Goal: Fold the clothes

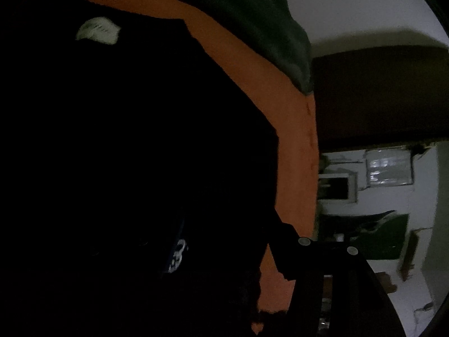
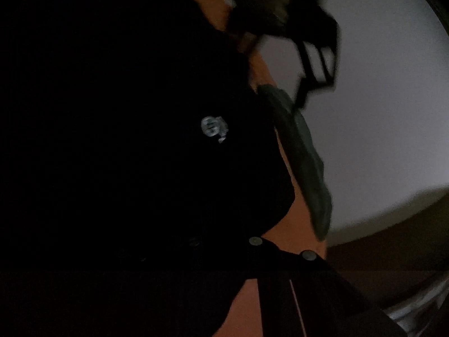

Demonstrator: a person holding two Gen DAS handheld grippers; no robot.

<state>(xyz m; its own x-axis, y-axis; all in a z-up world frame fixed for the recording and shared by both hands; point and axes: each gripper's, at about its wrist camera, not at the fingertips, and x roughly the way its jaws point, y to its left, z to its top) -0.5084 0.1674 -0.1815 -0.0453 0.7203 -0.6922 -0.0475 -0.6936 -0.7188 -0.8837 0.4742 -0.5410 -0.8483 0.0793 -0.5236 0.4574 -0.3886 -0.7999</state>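
Observation:
A black shirt fills most of the dim left wrist view, with a white neck label showing at upper left. It lies over an orange sheet. My left gripper shows only its right finger, at the shirt's edge; cloth hides the other finger. In the right wrist view the same black shirt shows a small white logo. My right gripper is buried in it, one finger visible. The left gripper is blurred at the top, a hand behind it.
A dark green cloth lies on the orange sheet beyond the shirt, also seen as the green cloth. A dark headboard or beam and a pale wall stand behind. Shelves and clutter are at the right.

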